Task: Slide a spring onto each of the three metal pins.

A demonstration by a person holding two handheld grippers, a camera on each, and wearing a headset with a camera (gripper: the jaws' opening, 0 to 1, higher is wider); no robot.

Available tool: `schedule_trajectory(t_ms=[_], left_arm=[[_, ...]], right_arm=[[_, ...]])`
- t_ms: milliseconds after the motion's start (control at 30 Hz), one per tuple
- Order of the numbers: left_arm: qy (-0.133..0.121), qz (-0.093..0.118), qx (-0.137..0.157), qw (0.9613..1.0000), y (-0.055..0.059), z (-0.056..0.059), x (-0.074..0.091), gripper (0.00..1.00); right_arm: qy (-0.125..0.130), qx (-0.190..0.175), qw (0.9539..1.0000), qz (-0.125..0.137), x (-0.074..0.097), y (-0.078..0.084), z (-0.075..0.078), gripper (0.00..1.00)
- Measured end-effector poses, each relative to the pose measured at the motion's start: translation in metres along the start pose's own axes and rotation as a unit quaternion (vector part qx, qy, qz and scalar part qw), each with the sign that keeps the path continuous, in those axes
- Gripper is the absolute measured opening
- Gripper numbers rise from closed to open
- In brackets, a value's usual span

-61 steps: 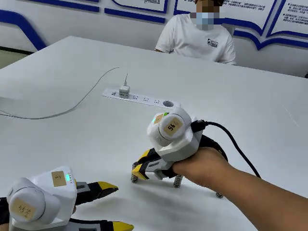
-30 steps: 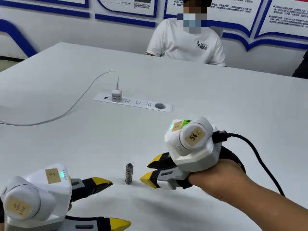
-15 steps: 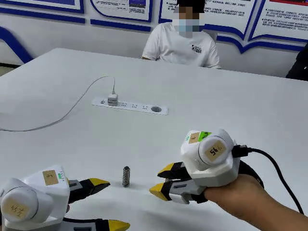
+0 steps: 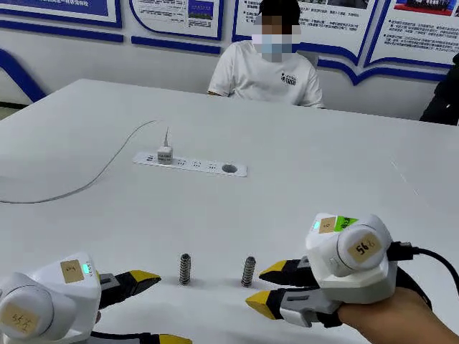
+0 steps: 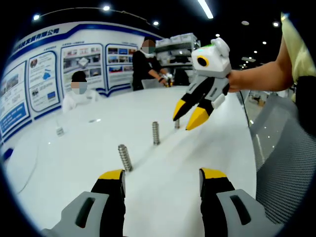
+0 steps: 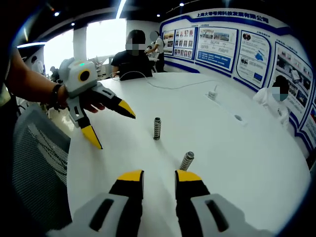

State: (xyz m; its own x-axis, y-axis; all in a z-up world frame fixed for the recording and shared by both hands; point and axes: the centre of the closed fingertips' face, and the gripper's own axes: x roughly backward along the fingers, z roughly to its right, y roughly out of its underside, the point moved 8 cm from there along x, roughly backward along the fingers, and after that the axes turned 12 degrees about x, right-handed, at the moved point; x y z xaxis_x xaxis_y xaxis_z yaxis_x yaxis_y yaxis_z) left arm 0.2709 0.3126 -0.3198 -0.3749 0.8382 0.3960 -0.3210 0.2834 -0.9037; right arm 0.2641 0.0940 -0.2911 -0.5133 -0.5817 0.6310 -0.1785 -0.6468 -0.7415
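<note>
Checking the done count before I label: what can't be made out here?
Third post, left gripper view: far and tiny, showing between the jaw tips of the right gripper; spring or bare pin, cannot tell.
Pins inside the two springs, head view: coils cover them.
Left gripper, head view: lower jaw cut by the bottom edge.

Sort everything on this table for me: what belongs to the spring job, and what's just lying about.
Belongs to the job:
- left spring, middle spring and far spring, all upright
- left gripper and right gripper, both open

Just lying about:
- power strip
- charger plugged into it
- white cable
</note>
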Motion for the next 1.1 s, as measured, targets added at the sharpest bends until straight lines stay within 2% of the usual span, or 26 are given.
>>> schedule_trajectory(t_ms=[433,867,1100], left_arm=[[0.000,0.000,0.000,1.0000,-0.001,0.003,0.001,0.63],[-0.002,-0.002,0.002,1.0000,0.000,0.003,0.001,0.64],[-0.003,-0.003,0.006,1.0000,0.002,0.002,0.001,0.64]], right_arm=[[0.032,-0.032,0.9990,-0.003,0.027,0.032,-0.001,0.29],[0.086,-0.064,0.9943,-0.004,0.057,0.059,0.019,0.39],[0.088,-0.066,0.9939,0.008,0.062,0.068,0.021,0.44]])
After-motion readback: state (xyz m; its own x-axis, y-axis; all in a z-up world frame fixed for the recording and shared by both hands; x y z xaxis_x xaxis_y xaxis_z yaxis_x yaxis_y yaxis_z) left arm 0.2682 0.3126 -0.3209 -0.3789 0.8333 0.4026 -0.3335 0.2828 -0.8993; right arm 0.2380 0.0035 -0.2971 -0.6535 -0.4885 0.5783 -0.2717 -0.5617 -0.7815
